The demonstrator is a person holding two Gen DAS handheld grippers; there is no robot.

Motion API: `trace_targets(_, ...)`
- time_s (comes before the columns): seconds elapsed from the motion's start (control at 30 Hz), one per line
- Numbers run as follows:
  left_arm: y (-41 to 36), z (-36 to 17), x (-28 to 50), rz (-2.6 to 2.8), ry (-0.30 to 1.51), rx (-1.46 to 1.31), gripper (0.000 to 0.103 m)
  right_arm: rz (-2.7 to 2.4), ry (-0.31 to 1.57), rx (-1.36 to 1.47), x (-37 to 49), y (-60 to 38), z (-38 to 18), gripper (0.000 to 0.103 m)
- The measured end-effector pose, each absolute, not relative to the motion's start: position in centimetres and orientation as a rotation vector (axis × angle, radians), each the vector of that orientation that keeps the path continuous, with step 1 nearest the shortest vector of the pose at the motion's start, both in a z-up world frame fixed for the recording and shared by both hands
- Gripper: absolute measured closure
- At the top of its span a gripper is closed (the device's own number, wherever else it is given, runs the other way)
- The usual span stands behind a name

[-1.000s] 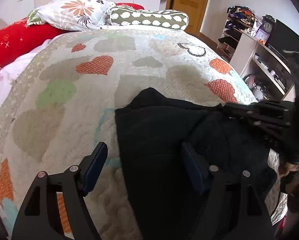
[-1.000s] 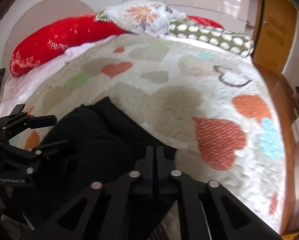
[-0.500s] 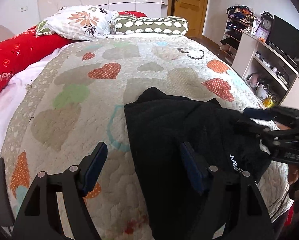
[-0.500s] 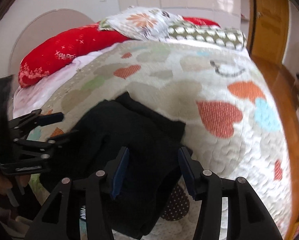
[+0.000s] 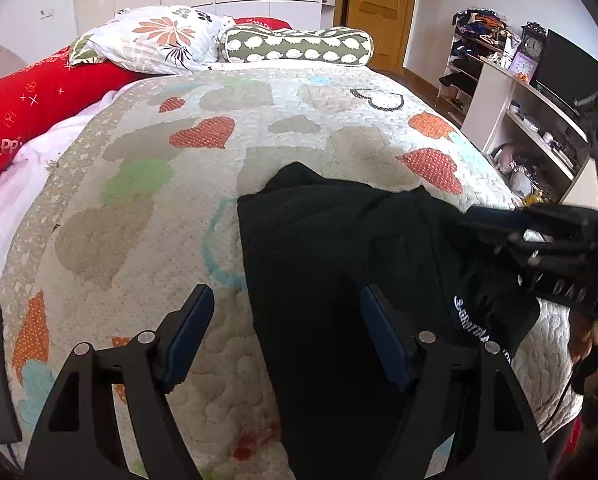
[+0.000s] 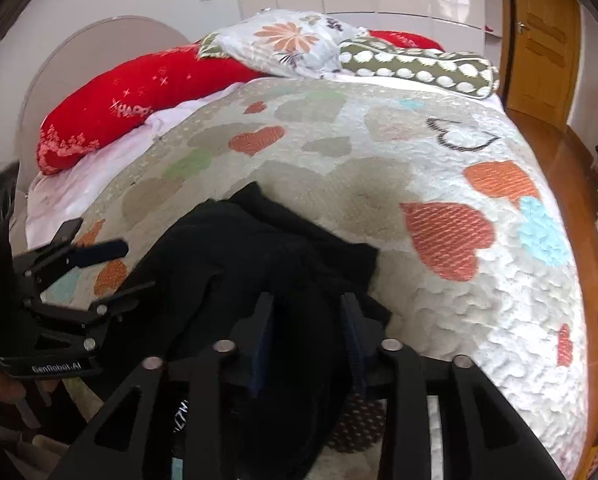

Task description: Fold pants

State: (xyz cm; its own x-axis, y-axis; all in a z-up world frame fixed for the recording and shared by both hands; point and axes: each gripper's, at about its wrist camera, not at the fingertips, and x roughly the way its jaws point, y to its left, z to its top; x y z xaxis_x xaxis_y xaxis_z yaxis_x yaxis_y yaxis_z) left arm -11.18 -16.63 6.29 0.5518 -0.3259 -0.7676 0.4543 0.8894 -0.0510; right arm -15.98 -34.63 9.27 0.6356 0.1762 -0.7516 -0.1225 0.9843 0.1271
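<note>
Black pants (image 5: 339, 264) lie bunched on the near end of the heart-patterned quilt (image 5: 147, 208); they also show in the right wrist view (image 6: 235, 256). My left gripper (image 5: 285, 336) is open and empty, its fingers astride the pants' left edge, just above the cloth. My right gripper (image 6: 309, 336) is partly open, jaws narrowed with black cloth between them. It shows from the side in the left wrist view (image 5: 539, 232), at the pants' right side. The left gripper shows at the left of the right wrist view (image 6: 75, 280).
Pillows lie at the bed's far end: a red one (image 5: 31, 104), a floral one (image 5: 159, 40), a green spotted bolster (image 5: 299, 44). White shelves (image 5: 511, 120) with clutter stand right of the bed. A wooden door (image 5: 379, 4) is beyond.
My right gripper went from shut to wide open, then narrowed around the cloth. The left gripper stayed open and pulled back a little. The pants shifted slightly on the quilt.
</note>
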Motion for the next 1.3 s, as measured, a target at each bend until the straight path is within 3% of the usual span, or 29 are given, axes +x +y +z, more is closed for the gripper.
trace_targets(0.17, -16.0, 5.7, -12.1, -0.49, 0.892, 0.109, 0.027, 0.246, 0.874, 0.053, -13.5, -34.1, 10.0, 0.06)
trace_targets(0.47, -16.1, 4.7, -13.5, -0.509, 0.889, 0.093, 0.027, 0.432, 1.052, -0.077, -6.4, -29.4, 6.2, 0.057)
trace_targets(0.57, -16.0, 4.5, -13.3, -0.514, 0.893, 0.082, 0.026, 0.482, 1.065, -0.136, -6.3, -28.2, 6.0, 0.09)
trace_targets(0.8, -16.6, 4.9, -11.8, -0.51, 0.891, 0.065, 0.026, 0.392, 1.014, -0.326, -5.8, -26.4, 7.8, 0.103)
trace_targets(0.97, -17.2, 3.7, -11.2, -0.509, 0.933, 0.043, 0.023, 0.385, 1.024, -0.255, -5.7, -27.0, 5.8, 0.102)
trace_targets(1.17, -16.3, 5.1, -11.6, -0.507, 0.908, 0.068, 0.024, 0.289, 0.908, -0.159, -9.7, -30.7, 10.9, 0.088)
trace_targets(1.3, -15.3, 6.3, -11.4, -0.476, 0.874, 0.061, 0.024, 0.291, 0.857, -0.127, -13.7, -31.6, 12.5, 0.087)
